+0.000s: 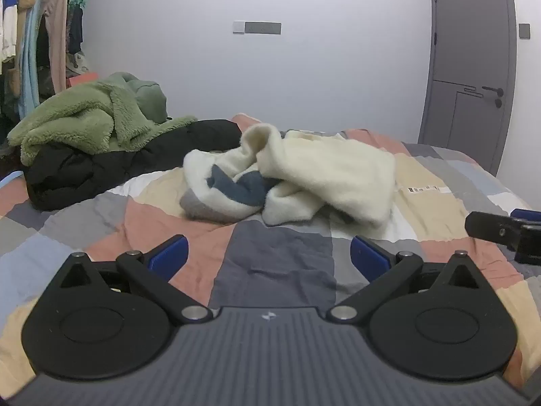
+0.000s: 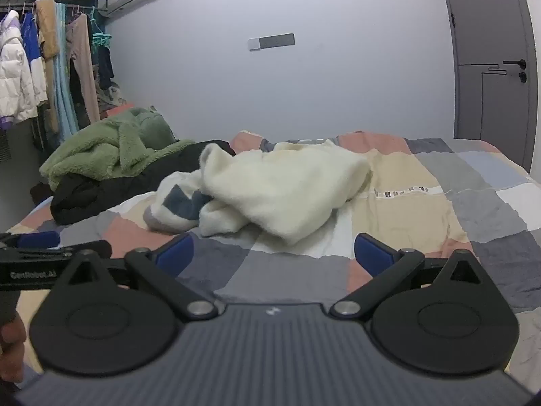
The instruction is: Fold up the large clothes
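A crumpled cream fleece garment with blue and grey patches lies in the middle of the bed, on a patchwork quilt. My left gripper hovers over the quilt short of the garment, jaws wide open and empty. My right gripper is likewise open and empty, just short of the garment's near edge. The right gripper's finger shows at the right edge of the left wrist view, and the left gripper's finger shows at the left edge of the right wrist view.
A green fleece garment lies on a black jacket at the bed's far left. Hanging clothes fill a rack on the left. A grey door stands at the right. A hand shows at lower left.
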`<state>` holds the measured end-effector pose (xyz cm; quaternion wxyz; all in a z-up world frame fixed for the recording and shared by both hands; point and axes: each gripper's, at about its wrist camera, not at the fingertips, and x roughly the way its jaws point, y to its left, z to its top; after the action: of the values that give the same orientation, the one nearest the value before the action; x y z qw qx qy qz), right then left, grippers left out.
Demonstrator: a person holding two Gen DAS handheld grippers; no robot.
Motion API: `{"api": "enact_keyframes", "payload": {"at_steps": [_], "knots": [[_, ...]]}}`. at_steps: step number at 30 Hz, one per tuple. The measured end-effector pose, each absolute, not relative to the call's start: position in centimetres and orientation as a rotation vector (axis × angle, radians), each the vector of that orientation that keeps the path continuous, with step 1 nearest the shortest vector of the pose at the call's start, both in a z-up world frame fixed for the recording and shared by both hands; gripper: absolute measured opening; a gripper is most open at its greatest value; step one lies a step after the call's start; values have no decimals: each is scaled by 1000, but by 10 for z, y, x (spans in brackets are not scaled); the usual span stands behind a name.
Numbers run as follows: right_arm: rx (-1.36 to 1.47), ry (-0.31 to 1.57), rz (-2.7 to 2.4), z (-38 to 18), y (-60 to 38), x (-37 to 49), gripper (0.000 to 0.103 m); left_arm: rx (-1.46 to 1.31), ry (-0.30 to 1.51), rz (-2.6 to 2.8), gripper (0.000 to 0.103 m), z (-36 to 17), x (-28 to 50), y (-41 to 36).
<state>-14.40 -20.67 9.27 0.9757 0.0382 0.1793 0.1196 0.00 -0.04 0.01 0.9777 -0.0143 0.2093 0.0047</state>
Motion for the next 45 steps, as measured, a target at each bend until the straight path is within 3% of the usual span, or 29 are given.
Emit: {"api": "enact_keyframes", "payload": {"at_steps": [45], "knots": [[10, 337, 190, 92, -200, -143, 103, -52, 424, -3, 103, -1, 3, -6]]}}
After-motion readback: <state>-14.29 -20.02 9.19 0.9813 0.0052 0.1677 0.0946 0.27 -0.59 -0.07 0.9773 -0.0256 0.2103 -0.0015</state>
